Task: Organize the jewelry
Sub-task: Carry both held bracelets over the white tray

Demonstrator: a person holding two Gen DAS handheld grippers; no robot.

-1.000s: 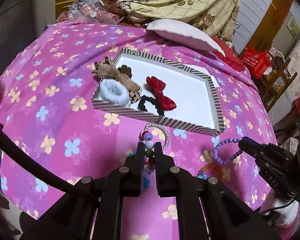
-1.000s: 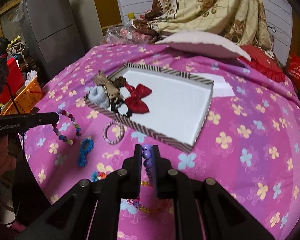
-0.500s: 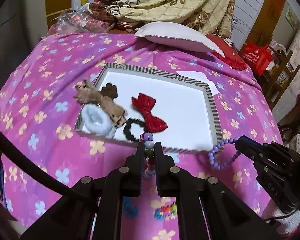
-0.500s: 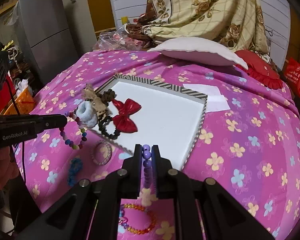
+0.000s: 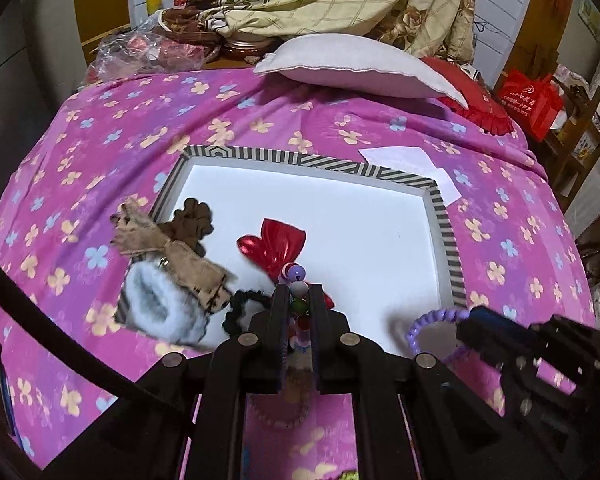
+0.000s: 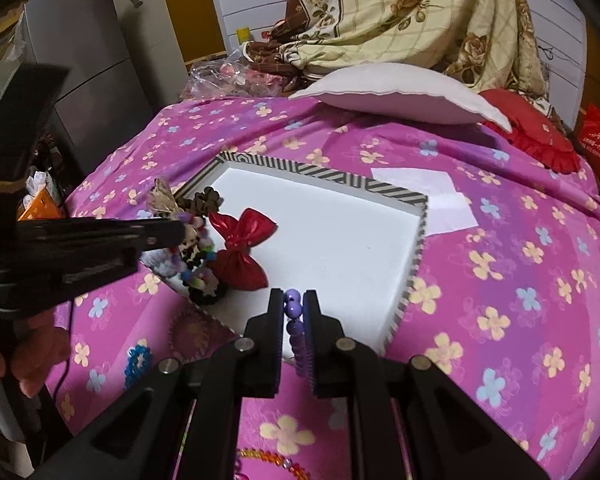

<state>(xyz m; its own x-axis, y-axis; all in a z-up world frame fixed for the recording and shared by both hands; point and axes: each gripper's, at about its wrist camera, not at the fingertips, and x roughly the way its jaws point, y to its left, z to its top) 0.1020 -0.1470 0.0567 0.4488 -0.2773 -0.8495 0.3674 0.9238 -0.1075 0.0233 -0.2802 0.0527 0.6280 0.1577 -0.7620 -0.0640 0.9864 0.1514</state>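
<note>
While the pink flowered bedspread (image 5: 112, 128) fills most of what I see, the striped-rimmed white tray (image 5: 446, 220) lies on it just ahead of both my tongs. Along its near left side sit a white furry scrunchie (image 5: 160, 308), a brown bow (image 5: 172, 248) and a red bow (image 5: 276, 246). My left gripper (image 5: 299, 300) is clamped on a multicoloured bead bracelet (image 5: 296, 280) above the tray's near edge. My right gripper (image 6: 293, 312) is pinched tight on a purple bead bracelet (image 6: 294, 308), hanging over the tray's near side.
</note>
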